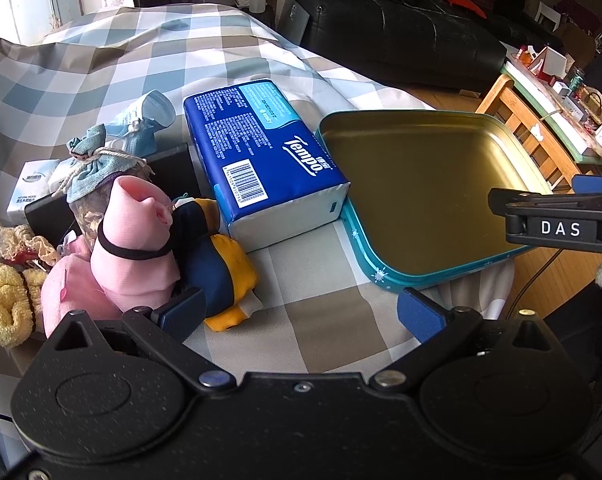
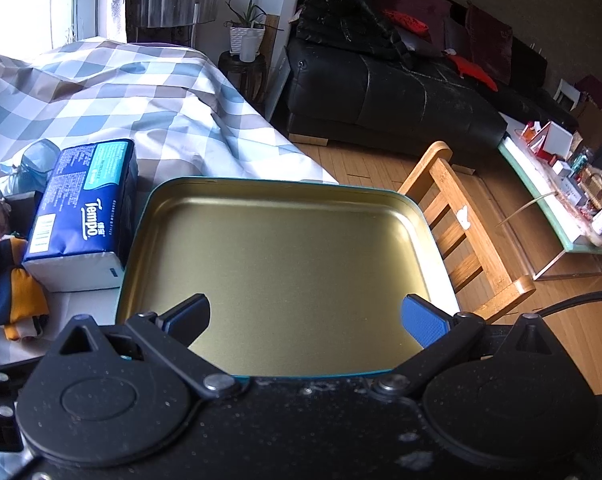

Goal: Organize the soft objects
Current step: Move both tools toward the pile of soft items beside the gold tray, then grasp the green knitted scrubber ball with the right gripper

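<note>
A blue Tempo tissue pack (image 1: 261, 156) lies on the checked cloth beside a shallow teal tin tray (image 1: 421, 200) with a gold inside. Left of the pack sit a navy and yellow cloth bundle (image 1: 225, 280), a pink rolled cloth with a black band (image 1: 135, 248), a blue-topped sachet (image 1: 89, 164) and yellow scrunchies (image 1: 9, 304). My left gripper (image 1: 301, 314) is open and empty, its left finger beside the navy bundle. My right gripper (image 2: 307, 318) is open and empty over the near part of the tray (image 2: 341, 196). The pack (image 2: 81, 216) shows left of it.
A small white tissue packet (image 1: 29, 188) and a blue face mask (image 1: 145, 116) lie behind the soft things. A wooden chair (image 2: 469, 236) stands right of the tray, a black sofa (image 2: 381, 84) beyond, and a cluttered glass table (image 2: 561, 192) at far right.
</note>
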A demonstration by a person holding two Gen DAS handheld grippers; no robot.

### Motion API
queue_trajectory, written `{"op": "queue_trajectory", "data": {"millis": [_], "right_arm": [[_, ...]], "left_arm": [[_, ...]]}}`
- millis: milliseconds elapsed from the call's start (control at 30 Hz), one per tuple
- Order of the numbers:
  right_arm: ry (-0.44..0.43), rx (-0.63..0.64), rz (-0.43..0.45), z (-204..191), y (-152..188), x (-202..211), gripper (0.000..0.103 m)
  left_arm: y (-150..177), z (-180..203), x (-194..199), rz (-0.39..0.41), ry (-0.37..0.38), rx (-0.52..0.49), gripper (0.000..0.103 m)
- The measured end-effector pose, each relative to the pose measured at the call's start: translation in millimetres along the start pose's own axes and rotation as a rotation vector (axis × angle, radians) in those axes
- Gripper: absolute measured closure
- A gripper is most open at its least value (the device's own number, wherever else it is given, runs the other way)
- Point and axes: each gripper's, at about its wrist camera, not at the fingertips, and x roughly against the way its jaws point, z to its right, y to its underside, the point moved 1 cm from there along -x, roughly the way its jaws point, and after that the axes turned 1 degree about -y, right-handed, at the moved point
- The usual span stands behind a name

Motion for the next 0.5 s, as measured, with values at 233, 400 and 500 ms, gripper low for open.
{"op": "queue_trajectory", "data": {"millis": [233,400,500], "right_arm": [[-0.030,-0.041,0.005,-0.6,-7.2,5.7,0.001],[-0.068,-0.002,0.029,-15.3,-12.3,12.5,0.001],[-0.101,0.035,0.049,-27.4,-15.2,18.1,0.001]], "left_arm": [[-13.0,-18.6,4.5,-0.015,-0.008,0.040,0.004],[-27.4,-36.4,11.7,-0.019,-0.029,0.063,0.004],[-41.1,-49.4,17.8,-0.021,-0.013,0.084,0.004]]}}
